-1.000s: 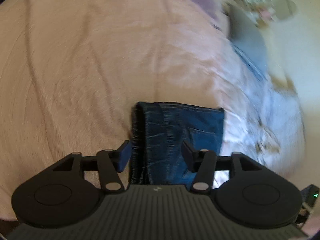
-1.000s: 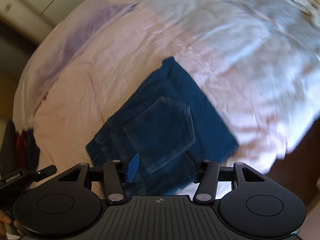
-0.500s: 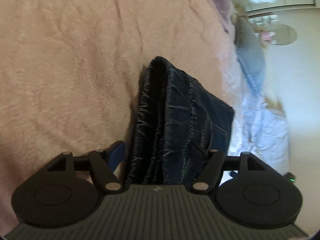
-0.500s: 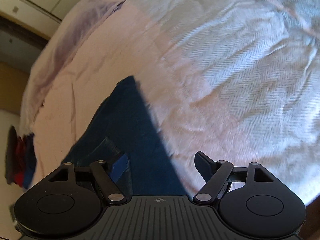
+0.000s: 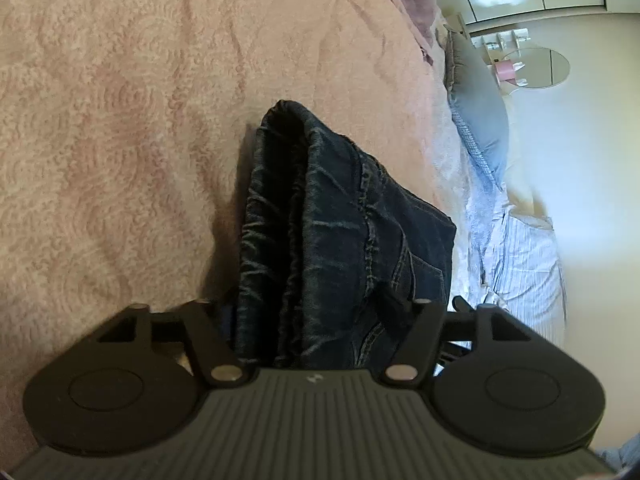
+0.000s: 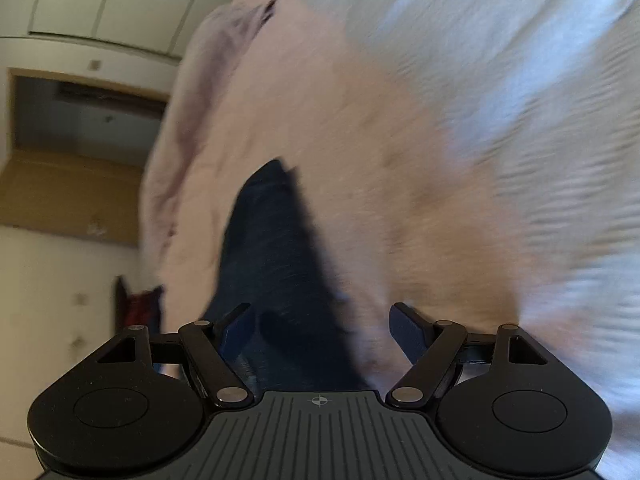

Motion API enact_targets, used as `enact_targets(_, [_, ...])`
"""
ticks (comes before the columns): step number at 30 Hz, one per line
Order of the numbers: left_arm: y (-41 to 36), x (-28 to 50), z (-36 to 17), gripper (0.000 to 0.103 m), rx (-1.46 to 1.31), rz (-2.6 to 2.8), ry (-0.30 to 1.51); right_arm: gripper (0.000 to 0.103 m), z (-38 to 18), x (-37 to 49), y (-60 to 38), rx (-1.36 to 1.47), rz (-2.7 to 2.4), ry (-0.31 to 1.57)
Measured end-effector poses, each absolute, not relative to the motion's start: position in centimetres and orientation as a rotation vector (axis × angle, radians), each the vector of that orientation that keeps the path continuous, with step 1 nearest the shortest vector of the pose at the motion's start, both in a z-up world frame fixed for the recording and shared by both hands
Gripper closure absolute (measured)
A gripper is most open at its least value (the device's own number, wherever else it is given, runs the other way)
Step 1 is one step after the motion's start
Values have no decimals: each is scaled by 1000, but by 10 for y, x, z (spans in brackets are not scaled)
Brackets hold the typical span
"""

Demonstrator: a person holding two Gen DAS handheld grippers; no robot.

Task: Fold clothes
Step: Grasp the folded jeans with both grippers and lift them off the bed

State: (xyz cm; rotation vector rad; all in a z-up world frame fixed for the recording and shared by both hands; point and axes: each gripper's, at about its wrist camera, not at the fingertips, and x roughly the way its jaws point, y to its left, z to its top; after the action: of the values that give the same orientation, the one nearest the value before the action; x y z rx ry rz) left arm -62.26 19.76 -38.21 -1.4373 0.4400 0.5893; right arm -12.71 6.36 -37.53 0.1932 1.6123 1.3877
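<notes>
Left gripper [image 5: 316, 312] jaws just closing around folded dark-blue denim jeans [image 5: 344, 232] on pink fuzzy blanket [image 5: 120, 120], grip unclear. Right gripper [image 6: 320, 332] jaws wide apart, holding nothing.

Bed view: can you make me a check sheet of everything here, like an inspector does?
Surface: pink fleecy blanket with a pale striped cover next to it.
Job's things: folded jeans, a thick stack lying on the blanket.
Clutter: grey pillow; blurred dark and red clothes off the bed's edge.
Grippers: left tongs have just been closing with the jeans between them; a squeeze cannot be told. Right tongs have just been opening and are wide open, with the jeans' edge between them.
Cables: nothing seen.
Surroundings: white cupboard doors, a doorway.
</notes>
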Motion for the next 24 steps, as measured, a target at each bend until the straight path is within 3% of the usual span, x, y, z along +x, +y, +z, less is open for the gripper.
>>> enact_targets(4, [196, -622, -381, 53, -1432, 600, 443, 30, -381, -160, 85, 18, 1562, 1666])
enact_targets(6, [197, -621, -380, 57, -1434, 606, 445, 42, -378, -178, 95, -105, 1584, 1621])
enact_targets(10, [194, -621, -364, 71, -1416, 609, 438, 71, -366, -177, 89, -39, 1536, 1660])
enact_targets(13, [192, -625, -349, 75, -1432, 609, 411, 75, -343, -184, 82, 5, 1531, 1662])
enact_targets(24, [177, -702, -234, 76, -1403, 730, 272, 76, -254, -237, 121, 45, 1565, 1773])
